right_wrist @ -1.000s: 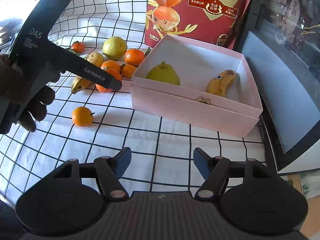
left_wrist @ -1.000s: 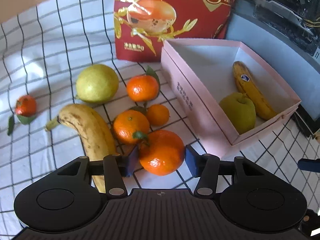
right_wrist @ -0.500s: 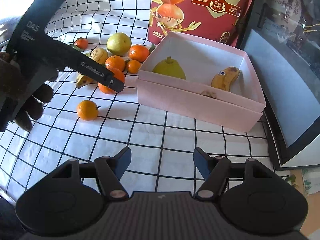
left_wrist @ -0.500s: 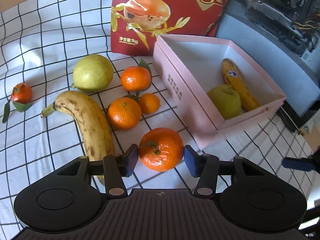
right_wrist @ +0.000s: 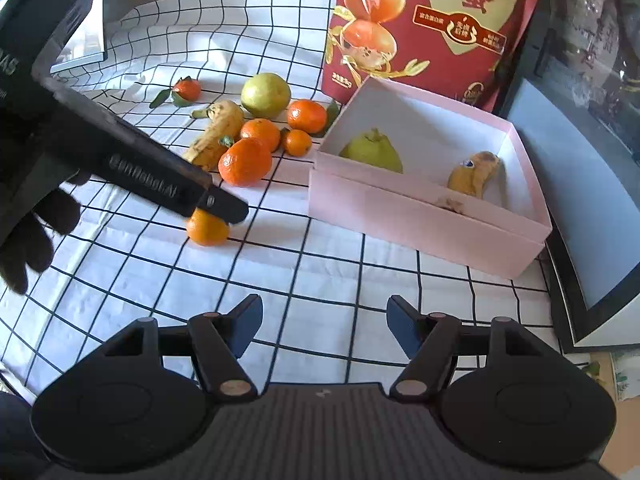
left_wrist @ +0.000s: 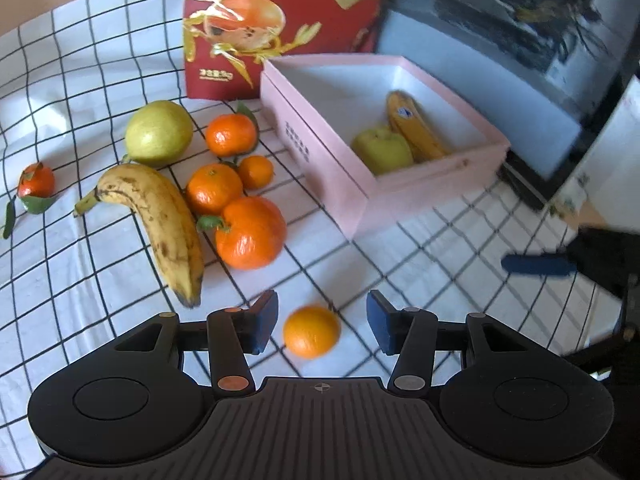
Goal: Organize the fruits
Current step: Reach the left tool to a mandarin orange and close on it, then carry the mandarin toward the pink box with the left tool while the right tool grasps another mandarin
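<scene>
My left gripper (left_wrist: pixel 322 322) is open, its jaws either side of a small orange (left_wrist: pixel 311 331) lying on the checked cloth; the same orange shows in the right wrist view (right_wrist: pixel 207 230) under the left gripper's tip. Behind it lie a large orange (left_wrist: pixel 251 233), a banana (left_wrist: pixel 160 216), several mandarins and a green pear (left_wrist: pixel 159 133). The pink box (left_wrist: pixel 320 160) holds a green pear (left_wrist: pixel 382 150) and a banana (left_wrist: pixel 414 128). My right gripper (right_wrist: pixel 324 326) is open and empty above the cloth, in front of the box (right_wrist: pixel 420 220).
A red printed bag (left_wrist: pixel 280 24) stands behind the box. A lone mandarin with leaves (left_wrist: pixel 36 180) lies at far left. A dark screen or frame (right_wrist: pixel 580 160) borders the cloth on the right.
My left gripper has drawn back from the large orange, which stays on the cloth, and now straddles the small orange nearer the front. The right gripper has shifted slightly closer.
</scene>
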Available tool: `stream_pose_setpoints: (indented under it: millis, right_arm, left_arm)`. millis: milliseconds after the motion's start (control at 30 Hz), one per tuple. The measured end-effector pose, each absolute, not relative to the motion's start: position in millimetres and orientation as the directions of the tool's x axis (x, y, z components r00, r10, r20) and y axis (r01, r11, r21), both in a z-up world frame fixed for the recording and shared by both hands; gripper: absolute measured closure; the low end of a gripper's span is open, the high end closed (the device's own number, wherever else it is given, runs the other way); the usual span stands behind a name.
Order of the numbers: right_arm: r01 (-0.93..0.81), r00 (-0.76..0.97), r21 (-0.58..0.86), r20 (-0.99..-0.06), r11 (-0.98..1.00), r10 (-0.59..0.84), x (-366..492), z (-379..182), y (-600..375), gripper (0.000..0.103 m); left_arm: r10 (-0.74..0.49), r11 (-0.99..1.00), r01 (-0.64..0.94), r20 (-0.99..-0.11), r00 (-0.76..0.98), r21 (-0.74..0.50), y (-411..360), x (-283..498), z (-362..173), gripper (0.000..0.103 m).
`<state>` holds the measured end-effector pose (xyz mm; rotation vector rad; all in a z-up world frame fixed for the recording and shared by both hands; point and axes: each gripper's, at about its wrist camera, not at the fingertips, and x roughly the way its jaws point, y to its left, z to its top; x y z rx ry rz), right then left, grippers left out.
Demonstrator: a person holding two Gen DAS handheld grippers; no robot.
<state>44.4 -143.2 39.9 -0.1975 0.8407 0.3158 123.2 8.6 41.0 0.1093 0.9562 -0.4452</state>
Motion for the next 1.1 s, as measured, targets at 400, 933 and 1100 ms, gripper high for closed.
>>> stream_pose_setpoints:
  millis: [400, 933, 1100]
  right_arm:
    - [-0.363, 0.623, -0.071, -0.76, 0.929, 0.185, 39.0, 38.8, -134.3, 0.034]
    - [-0.435, 0.679, -0.123, -0.695, 0.892, 0.235, 67.6, 44.7, -86.4, 0.034]
    - [-0.441, 0.709, -0.157, -0.664, 0.884, 0.236, 98.9, 42.0, -59.9, 0.034]
  left_arm:
    - [-0.278, 0.908, 0.415, -0.819, 0.501, -0.054, 6.5, 116.7, 25.4, 0.059]
    - [-0.243, 0.963, 0.236, -0.787, 0.568, -0.127, 77.9, 79.4, 43.8, 0.064]
    - [-0.183, 0.983, 0.111, -0.779, 0.6, -0.145, 116.2, 52.3, 48.3, 0.064]
